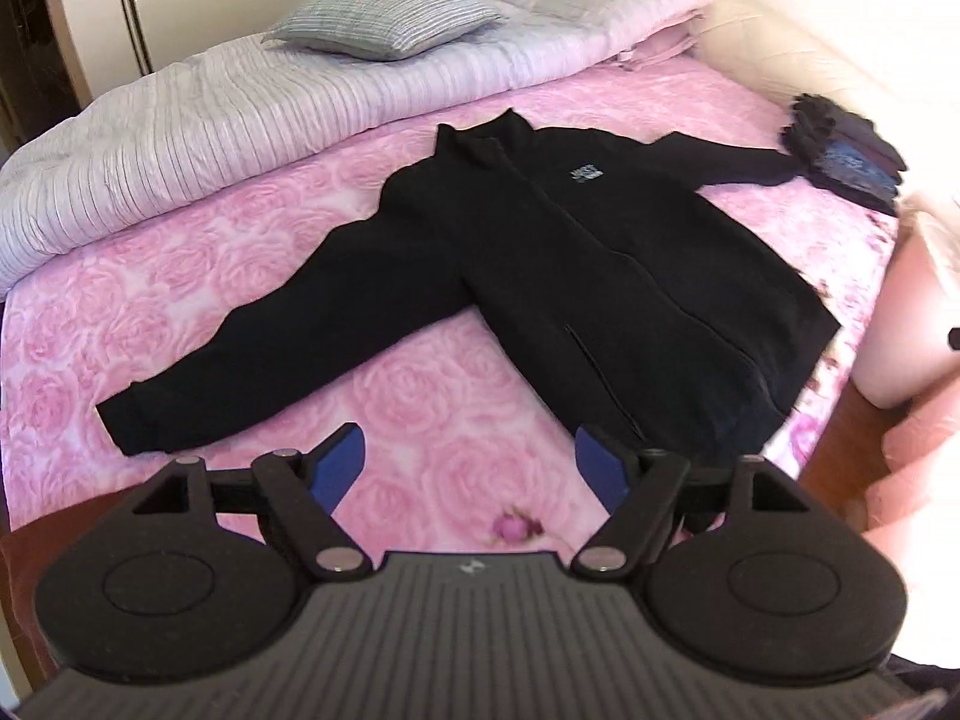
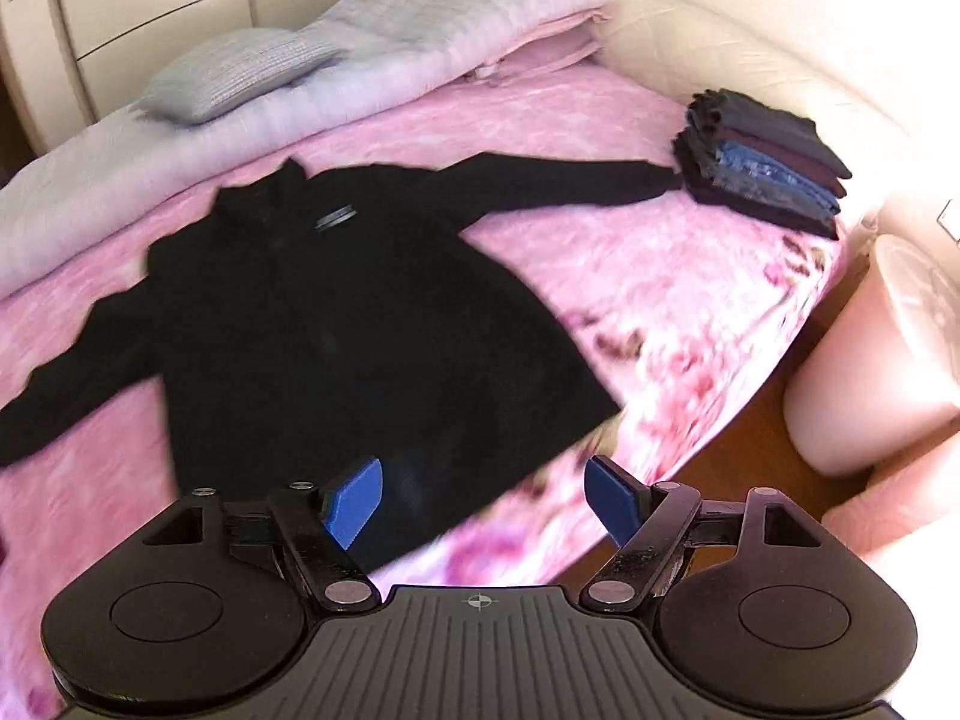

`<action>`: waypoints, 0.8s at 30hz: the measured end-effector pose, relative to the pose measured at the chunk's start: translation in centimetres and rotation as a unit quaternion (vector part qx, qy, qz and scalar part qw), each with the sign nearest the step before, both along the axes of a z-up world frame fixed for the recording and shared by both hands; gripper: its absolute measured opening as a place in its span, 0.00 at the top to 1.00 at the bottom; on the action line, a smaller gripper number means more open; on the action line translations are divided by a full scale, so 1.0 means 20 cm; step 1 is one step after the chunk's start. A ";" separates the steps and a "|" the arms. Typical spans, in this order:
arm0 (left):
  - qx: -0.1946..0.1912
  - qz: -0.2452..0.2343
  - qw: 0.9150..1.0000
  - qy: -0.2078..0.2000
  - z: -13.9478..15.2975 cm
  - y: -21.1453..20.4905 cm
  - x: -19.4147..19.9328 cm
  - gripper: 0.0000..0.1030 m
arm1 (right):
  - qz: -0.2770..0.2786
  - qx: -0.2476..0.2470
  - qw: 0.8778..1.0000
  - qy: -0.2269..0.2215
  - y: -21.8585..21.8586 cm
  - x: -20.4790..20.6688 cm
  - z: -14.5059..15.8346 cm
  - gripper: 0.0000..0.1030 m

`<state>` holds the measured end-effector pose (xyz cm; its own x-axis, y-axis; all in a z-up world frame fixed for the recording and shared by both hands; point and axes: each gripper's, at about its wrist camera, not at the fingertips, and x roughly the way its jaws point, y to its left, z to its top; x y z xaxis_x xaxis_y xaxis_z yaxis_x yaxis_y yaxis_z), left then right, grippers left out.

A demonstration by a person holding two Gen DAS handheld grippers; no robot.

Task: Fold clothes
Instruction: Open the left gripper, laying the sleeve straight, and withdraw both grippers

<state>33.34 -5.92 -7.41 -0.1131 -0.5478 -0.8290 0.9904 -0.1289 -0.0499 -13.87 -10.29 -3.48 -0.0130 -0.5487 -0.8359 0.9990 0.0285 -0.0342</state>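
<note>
Black jacket [image 1: 576, 252] spread flat on bed [image 1: 180, 312], beyond both grippers' parted fingers [image 1: 342, 462].

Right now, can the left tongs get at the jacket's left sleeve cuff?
Probably yes. The left tongs stand open and empty above the bedspread, and nothing lies between them and the sleeve cuff of the black jacket.

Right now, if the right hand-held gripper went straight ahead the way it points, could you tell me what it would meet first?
Most likely the black jacket, near its hem. The right hand-held gripper stands open and empty just above that edge, though depth is hard to judge here.
</note>
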 end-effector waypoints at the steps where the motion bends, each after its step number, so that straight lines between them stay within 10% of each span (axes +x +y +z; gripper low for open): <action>1: 0.003 -0.001 1.000 -0.001 0.00 0.04 0.01 0.28 | 0.003 -0.001 1.000 0.008 0.07 0.04 0.02 0.24; 24: -0.011 0.021 1.000 -0.001 0.13 0.53 -0.01 0.28 | 0.052 -0.003 0.999 0.011 0.59 0.25 0.12 0.24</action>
